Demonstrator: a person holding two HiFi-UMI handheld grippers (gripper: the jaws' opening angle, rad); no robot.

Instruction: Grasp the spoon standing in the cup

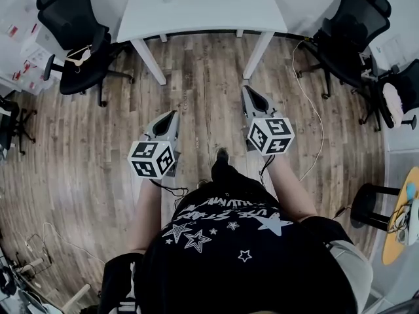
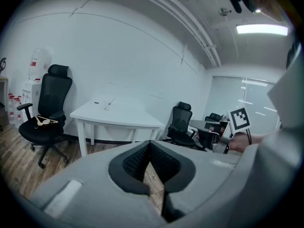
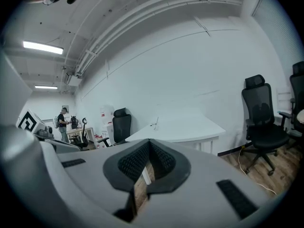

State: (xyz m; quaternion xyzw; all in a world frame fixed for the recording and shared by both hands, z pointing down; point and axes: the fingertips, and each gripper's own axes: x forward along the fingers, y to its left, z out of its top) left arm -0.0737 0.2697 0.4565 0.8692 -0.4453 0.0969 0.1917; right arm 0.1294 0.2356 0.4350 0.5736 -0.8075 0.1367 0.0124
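white table on wood floor, cup with spoon on top

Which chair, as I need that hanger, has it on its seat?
The black chair left of the white table; the hanger lies on its seat, unlike the right-hand chairs.

Ahead of you: white rectangular table on brown wood-plank floor; black mesh office chair left, second black chair right; thin white cable on floor.

The floor is laid in matt, grained wood. The tabletop is finished smooth and white. The left claw and right claw are moulded in matt grey plastic.
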